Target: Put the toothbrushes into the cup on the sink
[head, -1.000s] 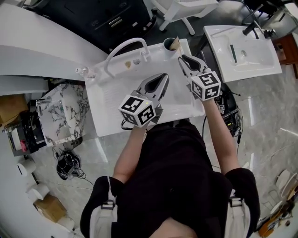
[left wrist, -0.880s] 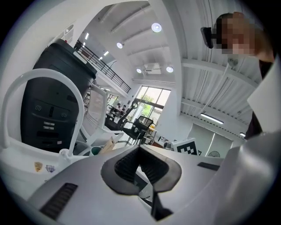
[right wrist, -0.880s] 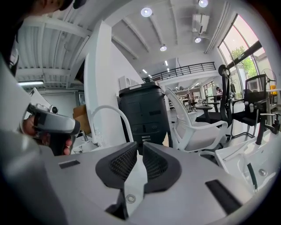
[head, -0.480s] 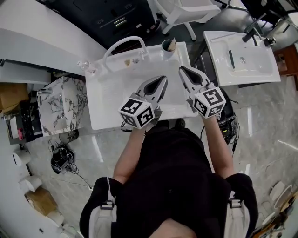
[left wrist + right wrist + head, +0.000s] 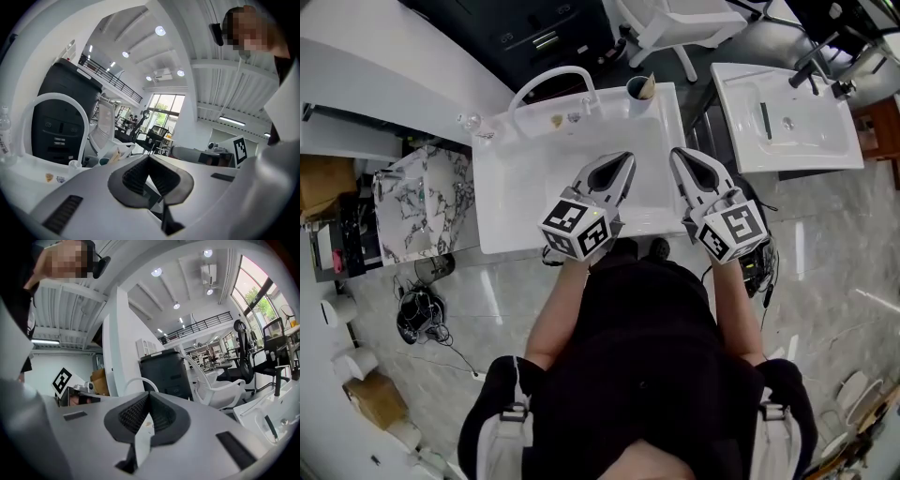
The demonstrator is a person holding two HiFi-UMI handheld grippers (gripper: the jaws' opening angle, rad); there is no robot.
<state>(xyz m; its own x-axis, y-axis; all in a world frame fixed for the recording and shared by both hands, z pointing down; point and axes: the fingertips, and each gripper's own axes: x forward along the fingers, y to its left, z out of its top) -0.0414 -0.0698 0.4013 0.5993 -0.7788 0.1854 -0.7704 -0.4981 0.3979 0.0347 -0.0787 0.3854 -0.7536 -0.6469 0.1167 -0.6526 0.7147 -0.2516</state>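
Your right gripper point(image 5: 678, 153) has just been closing, and its jaws now meet on nothing. Your left gripper point(image 5: 627, 157) is closed and empty too. The cup point(image 5: 638, 90), with a toothbrush point(image 5: 649, 86) poking out, stands at the sink's point(image 5: 516, 187) one o'clock corner. This looks like the delivery step done, so next you scan for any remaining brush.

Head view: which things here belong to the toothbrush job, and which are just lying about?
Job: cup with something tan in it, on the back corner of the white sink; left gripper, shut and empty; right gripper, jaws just closed on nothing.
Lying about: clear bottle; marble-patterned box; second sink; white office chair.
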